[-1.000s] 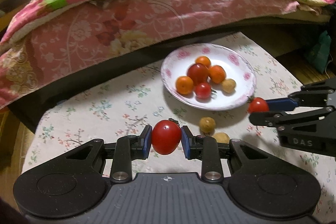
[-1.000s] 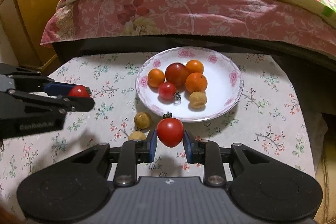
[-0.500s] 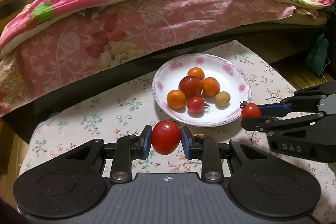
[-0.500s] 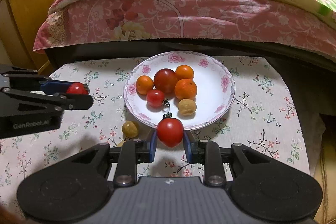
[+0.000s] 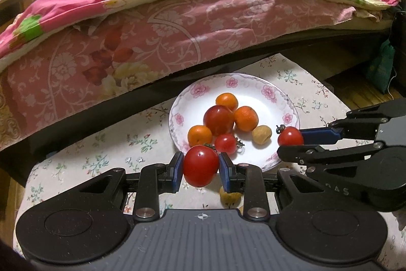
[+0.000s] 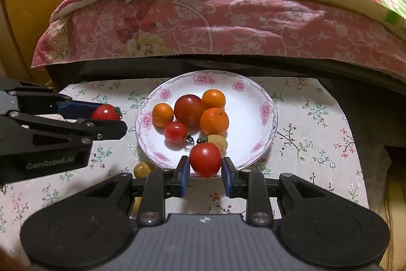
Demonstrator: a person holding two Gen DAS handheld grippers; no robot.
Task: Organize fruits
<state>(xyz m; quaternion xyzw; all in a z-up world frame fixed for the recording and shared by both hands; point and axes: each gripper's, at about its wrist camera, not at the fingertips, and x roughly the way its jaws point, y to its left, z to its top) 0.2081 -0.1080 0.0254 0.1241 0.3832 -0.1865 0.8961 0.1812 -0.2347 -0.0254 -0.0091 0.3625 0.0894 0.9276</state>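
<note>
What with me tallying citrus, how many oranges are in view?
3, all on the plate: back orange, left orange, right orange beside the big red fruit. Others may be hidden.

Worktop (image 6: pixel 317 133) under a floral cloth carries a white flower-rimmed plate (image 6: pixel 253 103) near its far-centre and small yellow-brown fruits (image 6: pixel 142 169) directly on the cloth just beside the plate's near-left rim.
</note>
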